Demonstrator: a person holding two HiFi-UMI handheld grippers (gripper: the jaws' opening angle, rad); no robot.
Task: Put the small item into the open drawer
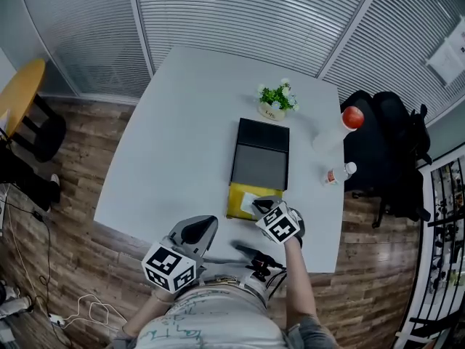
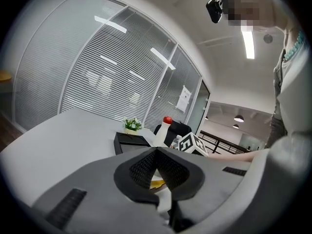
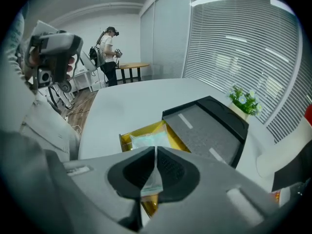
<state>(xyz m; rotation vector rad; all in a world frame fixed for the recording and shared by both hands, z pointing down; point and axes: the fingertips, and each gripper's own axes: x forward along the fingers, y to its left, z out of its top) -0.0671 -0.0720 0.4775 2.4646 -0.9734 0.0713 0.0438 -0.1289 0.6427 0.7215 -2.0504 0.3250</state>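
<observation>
Right gripper view gives the clearest reading of the grip: the right gripper (image 3: 155,152) is clenched on one edge of a small packet (image 3: 148,141), a thin, translucent, pale green plastic pouch. Its free end is spread over the open drawer (image 3: 127,139), though whether it touches the drawer floor cannot be told. The drawer is lined in glossy yellow and is pulled out of a low black box (image 3: 209,126) with a flat, matte grey top, which is set on a smooth white worktop (image 1: 182,137). The step in hand is judged to be the lowering of the packet into the drawer, with release not yet made. It is best done with the jaws pitched down over the middle of the yellow tray, so that the limp film is laid inside the walls rather than draped on the near rim. The jaws should be parted only once the pouch is supported from below. Such light film may cling to the ribbed black pads, so a full, clean opening is advised. The left gripper (image 2: 156,151) is held well apart from the drawer, its jaws pressed together with nothing between them.
</observation>
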